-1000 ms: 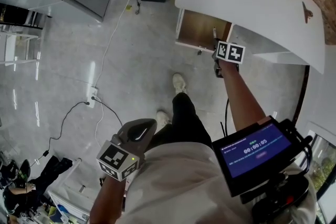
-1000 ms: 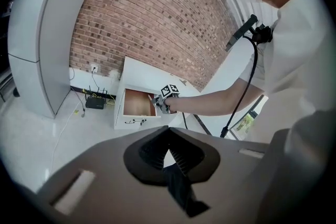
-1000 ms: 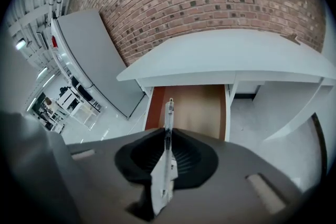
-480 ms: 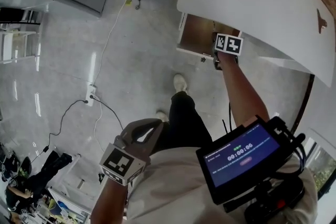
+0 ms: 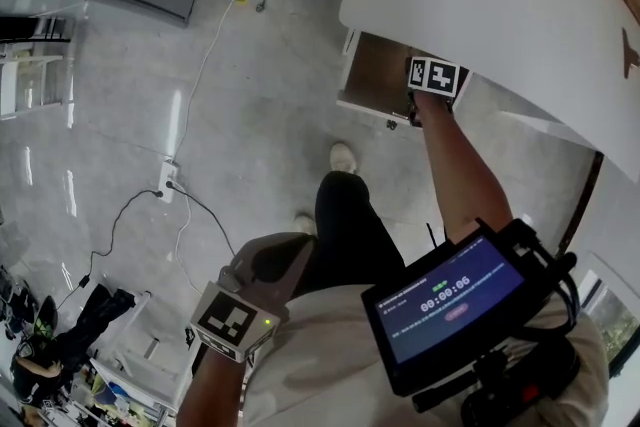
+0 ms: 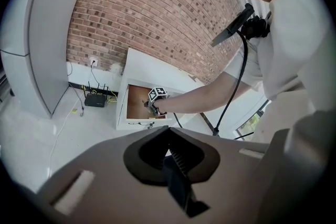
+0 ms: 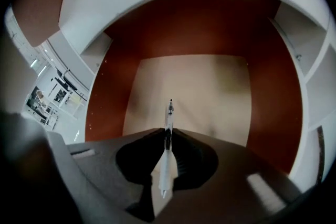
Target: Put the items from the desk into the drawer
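My right tongs [image 7: 167, 132] are pinching a pen [image 7: 169, 111] over the open drawer [image 7: 210, 92], left tongs [image 6: 169, 138] pressed together empty, and a careless drop could bounce it out.

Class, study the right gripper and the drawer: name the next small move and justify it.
Probably open the right gripper and release the pen. Its jaws are clamped on the pen, whose tip points into the open drawer, with the drawer's bare bottom just beyond.

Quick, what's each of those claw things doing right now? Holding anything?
Left gripper: shut, empty.
Right gripper: shut on a pen, at the open drawer.
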`<state>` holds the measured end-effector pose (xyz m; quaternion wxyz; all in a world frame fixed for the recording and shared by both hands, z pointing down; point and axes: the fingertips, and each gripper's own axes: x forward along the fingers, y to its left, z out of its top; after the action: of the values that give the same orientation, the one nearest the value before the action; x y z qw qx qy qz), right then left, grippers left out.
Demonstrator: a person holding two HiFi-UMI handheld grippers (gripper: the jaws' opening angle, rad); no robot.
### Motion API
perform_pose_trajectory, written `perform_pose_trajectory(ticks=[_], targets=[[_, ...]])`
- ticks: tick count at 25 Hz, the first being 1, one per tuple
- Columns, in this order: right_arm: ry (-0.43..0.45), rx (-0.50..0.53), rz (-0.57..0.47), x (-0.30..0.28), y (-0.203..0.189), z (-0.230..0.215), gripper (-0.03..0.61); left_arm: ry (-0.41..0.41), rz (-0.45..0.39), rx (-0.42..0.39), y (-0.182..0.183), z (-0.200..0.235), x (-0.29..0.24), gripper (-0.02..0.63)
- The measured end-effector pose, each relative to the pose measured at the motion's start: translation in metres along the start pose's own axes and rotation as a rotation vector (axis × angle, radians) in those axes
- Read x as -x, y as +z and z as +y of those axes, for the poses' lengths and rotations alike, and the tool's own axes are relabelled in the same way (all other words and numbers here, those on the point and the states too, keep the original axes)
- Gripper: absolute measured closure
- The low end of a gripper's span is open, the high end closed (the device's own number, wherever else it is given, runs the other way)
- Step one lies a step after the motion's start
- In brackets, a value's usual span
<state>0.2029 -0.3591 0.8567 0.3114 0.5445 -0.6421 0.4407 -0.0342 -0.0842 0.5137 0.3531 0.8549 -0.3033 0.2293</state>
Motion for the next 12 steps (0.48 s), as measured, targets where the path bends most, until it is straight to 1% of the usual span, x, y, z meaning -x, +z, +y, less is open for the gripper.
perform_pose_trajectory(ticks=[3,7,12], targets=[[0.001,-0.009,0.022,-0.011,-0.007,-0.005,0.535,0.005,0.008,0.001,-0.007,0.006,-0.004,0.606],[0.03,-0.042,0.061,-0.026,-0.017,-0.005,0.534,0.009,0.018,0.004,-0.016,0.014,-0.008,0.606],[0.052,-0.054,0.112,-0.031,-0.024,-0.006,0.532,0.012,0.016,0.001,-0.012,0.014,-0.007,0.606]])
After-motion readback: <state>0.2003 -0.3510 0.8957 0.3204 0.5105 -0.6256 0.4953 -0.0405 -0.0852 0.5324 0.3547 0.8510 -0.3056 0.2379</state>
